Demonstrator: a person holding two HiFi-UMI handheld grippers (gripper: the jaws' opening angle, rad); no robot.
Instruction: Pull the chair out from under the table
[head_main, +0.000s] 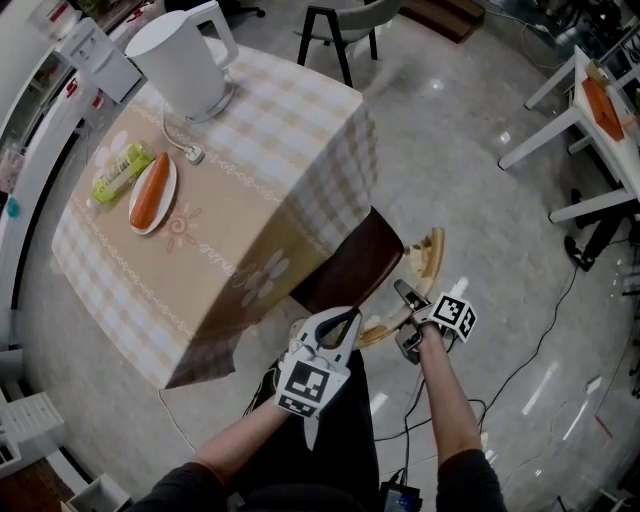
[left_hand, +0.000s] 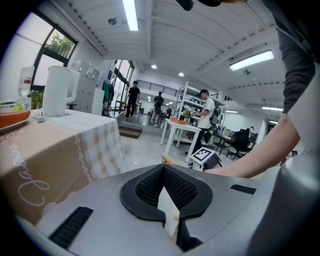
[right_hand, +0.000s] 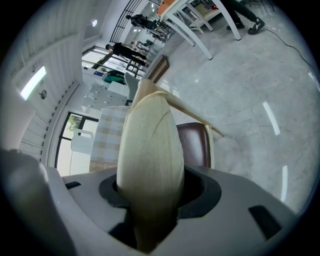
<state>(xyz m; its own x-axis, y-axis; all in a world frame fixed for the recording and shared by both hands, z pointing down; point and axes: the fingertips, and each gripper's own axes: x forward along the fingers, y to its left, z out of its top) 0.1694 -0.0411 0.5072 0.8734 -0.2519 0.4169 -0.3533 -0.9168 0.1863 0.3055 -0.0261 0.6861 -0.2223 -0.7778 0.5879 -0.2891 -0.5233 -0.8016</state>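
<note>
The chair has a dark brown seat (head_main: 350, 262) that lies partly under the table (head_main: 230, 200), which wears a beige checked cloth. Its curved pale wooden backrest (head_main: 428, 258) faces me. My left gripper (head_main: 333, 333) is shut on the backrest's near end; pale wood (left_hand: 167, 210) shows between the black pads of the left gripper (left_hand: 170, 216). My right gripper (head_main: 409, 312) is shut on the backrest further right. In the right gripper view the wood (right_hand: 150, 145) fills the jaws of the right gripper (right_hand: 150, 202), with the seat (right_hand: 193, 145) beyond.
On the table stand a white kettle (head_main: 185, 60) and a plate (head_main: 150, 192) with an orange item. A white table (head_main: 590, 110) stands at the right, another chair (head_main: 340, 30) at the far side. Cables (head_main: 540, 340) trail over the glossy floor. People (left_hand: 205, 115) stand far off.
</note>
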